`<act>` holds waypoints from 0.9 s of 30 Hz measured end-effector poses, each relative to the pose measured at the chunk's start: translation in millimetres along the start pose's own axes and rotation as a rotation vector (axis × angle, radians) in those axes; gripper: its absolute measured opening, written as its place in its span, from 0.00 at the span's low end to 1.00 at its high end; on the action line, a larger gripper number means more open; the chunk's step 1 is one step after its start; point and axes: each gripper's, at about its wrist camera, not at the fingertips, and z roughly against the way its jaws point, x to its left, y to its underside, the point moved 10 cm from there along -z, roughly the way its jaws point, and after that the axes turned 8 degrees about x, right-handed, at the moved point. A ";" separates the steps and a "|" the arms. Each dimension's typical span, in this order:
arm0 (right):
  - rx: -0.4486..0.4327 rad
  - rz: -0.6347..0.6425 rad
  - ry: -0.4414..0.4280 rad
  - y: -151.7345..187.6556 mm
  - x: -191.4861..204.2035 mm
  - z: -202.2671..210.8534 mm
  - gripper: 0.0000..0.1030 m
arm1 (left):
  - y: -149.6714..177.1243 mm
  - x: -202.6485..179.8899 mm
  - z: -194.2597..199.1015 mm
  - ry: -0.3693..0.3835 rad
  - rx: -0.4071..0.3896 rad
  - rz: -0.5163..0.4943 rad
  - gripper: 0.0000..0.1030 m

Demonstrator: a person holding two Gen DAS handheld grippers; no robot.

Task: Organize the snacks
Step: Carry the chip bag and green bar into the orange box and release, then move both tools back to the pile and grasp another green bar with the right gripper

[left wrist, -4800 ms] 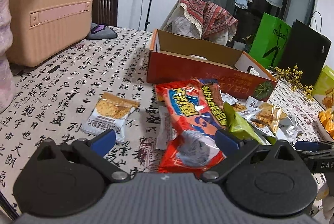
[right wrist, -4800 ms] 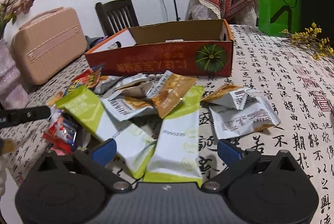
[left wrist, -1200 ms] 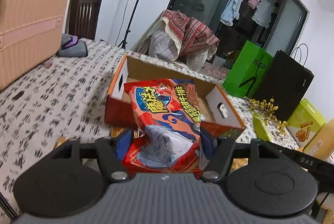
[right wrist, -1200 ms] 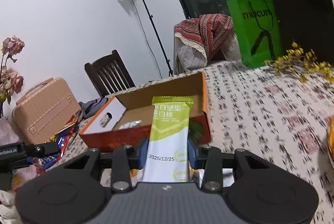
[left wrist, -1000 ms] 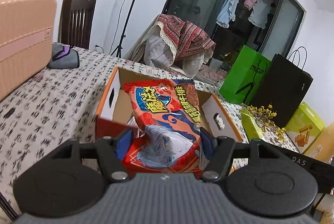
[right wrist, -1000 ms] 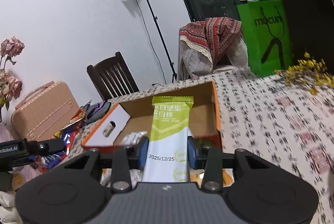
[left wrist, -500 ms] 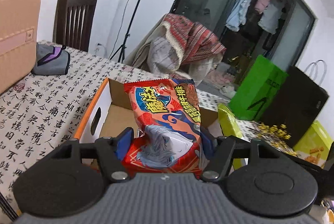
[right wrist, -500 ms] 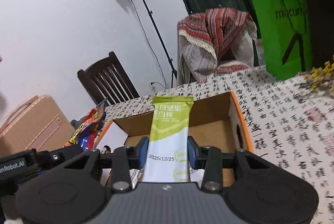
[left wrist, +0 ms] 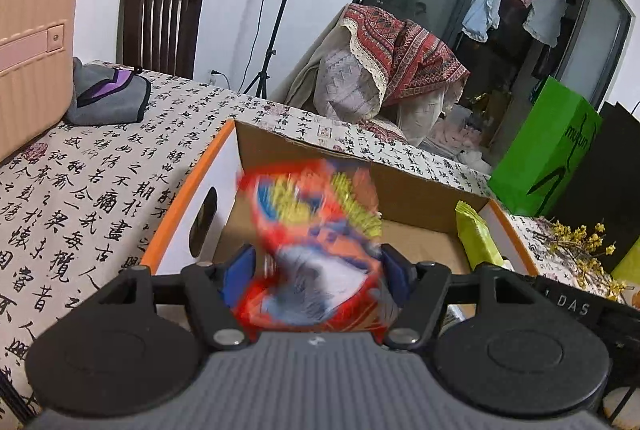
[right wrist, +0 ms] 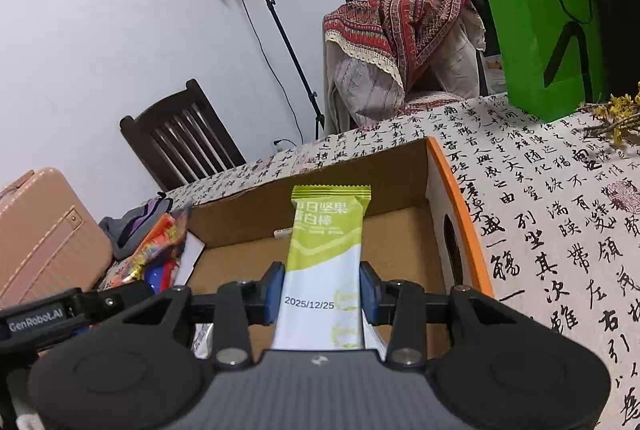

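An open cardboard box with an orange rim stands on the table. My left gripper is over the box's near left side. The red snack bag sits between its fingers, blurred with motion, and the jaws stand a little wider than the bag. My right gripper is shut on a green and white nut bar and holds it upright over the box's right half. The bar also shows in the left wrist view; the red bag also shows in the right wrist view.
The table has a calligraphy-print cloth. A pink case and a grey pouch stand at the left. A green paper bag and yellow flowers are at the right. A dark chair stands behind.
Both grippers have moved forward over the box. The left jaws have opened slightly and the red bag is slipping, blurred. The right gripper still holds the green bar.
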 end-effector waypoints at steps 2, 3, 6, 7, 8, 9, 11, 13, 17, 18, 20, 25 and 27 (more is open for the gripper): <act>0.001 0.007 0.006 0.3 -0.1 0.6 0.41 | 0.0 -0.6 4.2 0.010 -0.018 -0.005 0.90; 0.000 0.013 0.008 0.4 0.3 1.3 0.50 | -0.5 -1.0 8.5 0.009 -0.036 -0.006 0.97; -0.002 0.034 -0.013 0.3 5.8 5.0 0.73 | -4.1 -3.8 21.1 -0.009 -0.088 -0.018 1.00; -0.004 0.047 -0.001 0.2 8.1 7.7 0.92 | -4.7 -4.9 23.7 -0.011 -0.091 -0.023 1.00; -0.010 0.062 0.020 0.6 10.1 10.1 0.99 | -4.9 -5.6 26.5 -0.013 -0.095 -0.024 1.00; -0.018 0.078 0.033 0.5 12.3 12.8 1.00 | -5.4 -6.7 29.1 -0.016 -0.097 -0.028 1.00; -0.029 0.095 0.031 -0.5 17.3 19.5 1.00 | -6.6 -8.2 36.4 -0.033 -0.102 -0.036 1.00; -0.045 0.110 0.039 -1.9 21.7 29.4 1.00 | -8.8 -9.3 48.3 -0.039 -0.124 -0.035 1.00; -0.079 0.144 0.079 -1.7 28.4 56.0 1.00 | -12.7 -15.3 78.0 -0.051 -0.167 -0.057 1.00; -0.088 0.153 0.081 -1.5 31.4 63.2 1.00 | -12.0 -17.9 83.2 -0.052 -0.170 -0.065 1.00; -0.105 0.171 0.089 -0.2 36.7 76.8 1.00 | -5.4 -21.2 94.2 -0.057 -0.170 -0.087 1.00; -0.117 0.224 0.099 15.5 49.7 104.8 1.00 | 14.4 -20.6 115.9 -0.057 -0.167 -0.104 1.00; -0.117 0.239 0.100 24.4 54.2 114.5 1.00 | 23.3 -20.1 124.0 -0.058 -0.166 -0.114 1.00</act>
